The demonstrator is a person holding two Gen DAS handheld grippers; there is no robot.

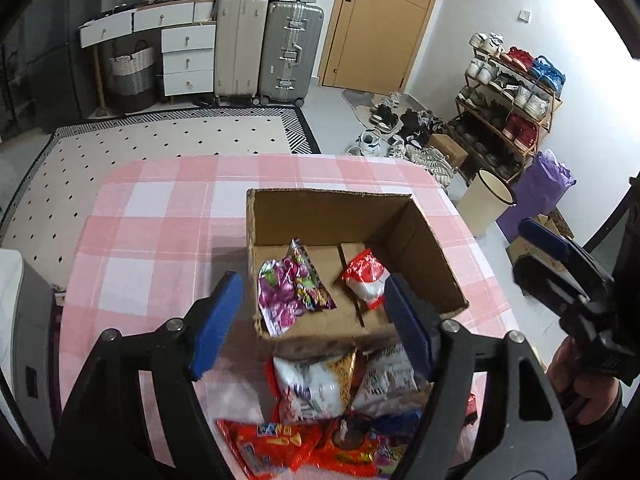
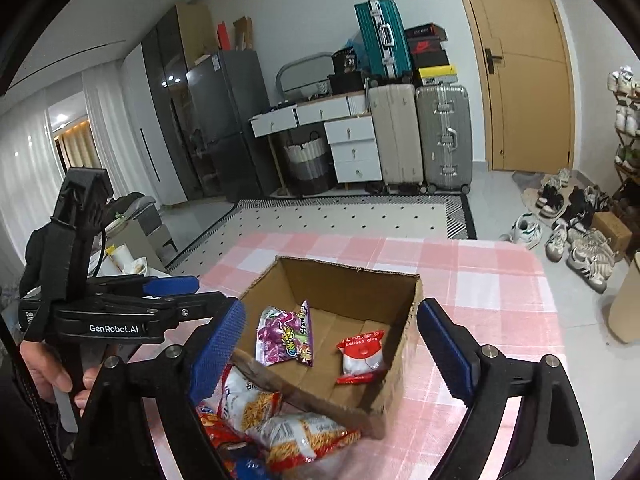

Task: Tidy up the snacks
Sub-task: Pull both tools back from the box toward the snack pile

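Note:
An open cardboard box (image 1: 424,236) (image 2: 404,344) stands on the pink checked tablecloth (image 1: 160,216). Inside lie a purple snack packet (image 1: 286,292) (image 2: 282,334) and a red and white packet (image 1: 366,278) (image 2: 362,354). Several more snack bags (image 1: 316,384) (image 2: 276,412) are piled on the cloth before the box's near wall. My left gripper (image 1: 316,320) is open and empty, above the box's near wall. My right gripper (image 2: 332,346) is open and empty, over the box; it also shows in the left wrist view (image 1: 548,256).
A cream bin (image 1: 486,202) and purple bag (image 1: 540,192) stand on the floor right of the table. Shoes and a shoe rack (image 1: 508,100) are beyond. Suitcases (image 2: 420,136), white drawers (image 2: 352,148) and a patterned rug (image 1: 160,136) lie behind the table.

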